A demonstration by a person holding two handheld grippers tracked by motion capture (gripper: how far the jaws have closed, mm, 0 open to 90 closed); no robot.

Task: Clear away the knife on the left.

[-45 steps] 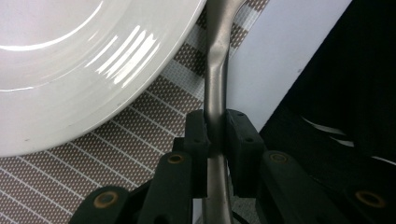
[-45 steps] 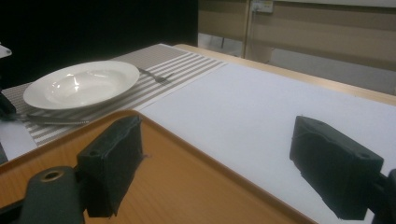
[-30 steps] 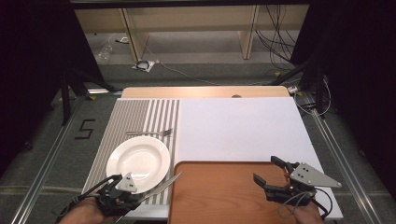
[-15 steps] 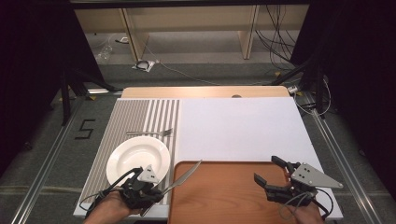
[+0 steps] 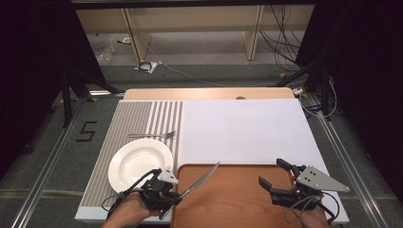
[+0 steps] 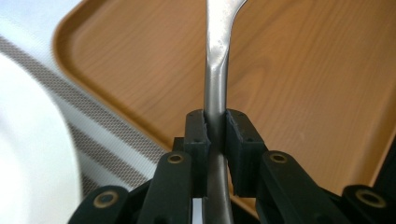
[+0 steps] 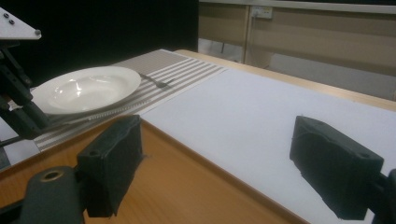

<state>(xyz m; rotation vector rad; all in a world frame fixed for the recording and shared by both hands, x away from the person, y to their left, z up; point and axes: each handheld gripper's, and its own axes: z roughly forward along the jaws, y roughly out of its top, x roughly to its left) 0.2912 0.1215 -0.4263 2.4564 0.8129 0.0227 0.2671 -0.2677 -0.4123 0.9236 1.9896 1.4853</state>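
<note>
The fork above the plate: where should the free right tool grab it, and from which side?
Grip the fork on its slim handle, near the middle, coming straight down from above. It lies flat on the striped mat, tines toward the white sheet, just beyond the plate. Closing across the handle's narrow width probably suits the open right tool.

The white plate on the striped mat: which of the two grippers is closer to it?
Left. The left gripper, jaws shut on a knife, sits just off the white plate at its near right edge. The right gripper hovers open over the far side of the wooden tray.
</note>
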